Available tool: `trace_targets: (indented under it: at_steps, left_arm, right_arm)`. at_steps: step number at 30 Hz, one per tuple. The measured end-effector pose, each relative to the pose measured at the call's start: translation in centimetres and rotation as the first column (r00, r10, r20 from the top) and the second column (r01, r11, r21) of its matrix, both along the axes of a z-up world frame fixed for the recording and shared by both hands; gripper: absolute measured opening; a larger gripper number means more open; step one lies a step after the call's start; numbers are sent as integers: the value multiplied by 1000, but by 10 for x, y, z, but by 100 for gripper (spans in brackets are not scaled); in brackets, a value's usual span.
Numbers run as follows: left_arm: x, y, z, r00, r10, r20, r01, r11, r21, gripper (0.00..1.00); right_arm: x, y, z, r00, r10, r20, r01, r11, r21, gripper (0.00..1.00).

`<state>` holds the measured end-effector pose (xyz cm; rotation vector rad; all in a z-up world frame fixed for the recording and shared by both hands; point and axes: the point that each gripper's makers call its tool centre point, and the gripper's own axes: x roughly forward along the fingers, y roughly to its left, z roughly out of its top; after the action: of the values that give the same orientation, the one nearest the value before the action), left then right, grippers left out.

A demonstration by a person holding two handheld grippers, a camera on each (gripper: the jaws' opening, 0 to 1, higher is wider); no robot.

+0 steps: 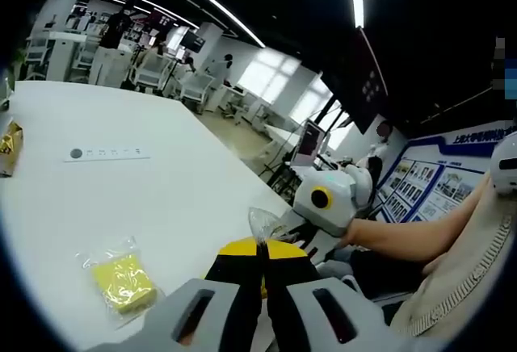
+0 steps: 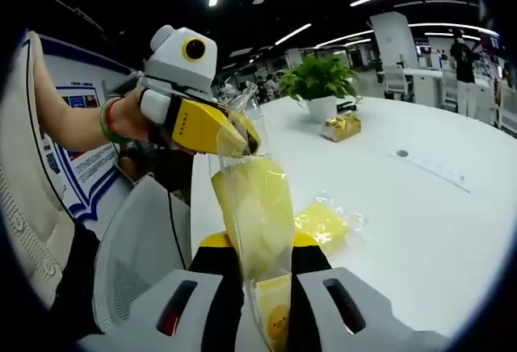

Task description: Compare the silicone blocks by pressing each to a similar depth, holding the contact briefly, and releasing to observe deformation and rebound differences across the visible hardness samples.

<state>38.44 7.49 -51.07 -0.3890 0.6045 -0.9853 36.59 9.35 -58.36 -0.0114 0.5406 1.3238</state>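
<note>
Yellow block in a clear bag [image 2: 257,207] is pinched between both grippers: right [image 2: 258,259] at six o'clock, left [image 2: 242,138] at eleven.

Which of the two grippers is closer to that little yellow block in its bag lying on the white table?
Left, as far as I can judge. The bagged yellow block lies just beside the left gripper, which meets the right gripper on a clear plastic bag lifted above the table.

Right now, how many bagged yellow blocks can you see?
2: one bagged block held up between both grippers, the other bagged block lying on the white table. More may be hidden.
</note>
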Motion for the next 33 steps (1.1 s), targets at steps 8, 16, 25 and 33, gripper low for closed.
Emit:
trace_targets:
  at_steps: [8,16,25,33]
  left_arm:
    - [-1,-1,-2,1000,-2,-5,2,1000,4,0]
    - [-3,-5,-5,1000,-9,-7,9,1000,19,0]
    - [-5,-8,-2,1000,-11,-17,11,1000,11,0]
    - [-6,-11,3,999,2,-47,-4,1000,-30,0]
  right_arm:
    - [-1,-2,-1,1000,0,5,0,1000,-3,8]
    - [-4,-6,-5,1000,-3,-12,3,1000,-2,9]
    - [-6,-7,-2,1000,-6,-5,6,1000,13,11]
    - [-8,-11,3,1000,-10,-19,11,1000,12,16]
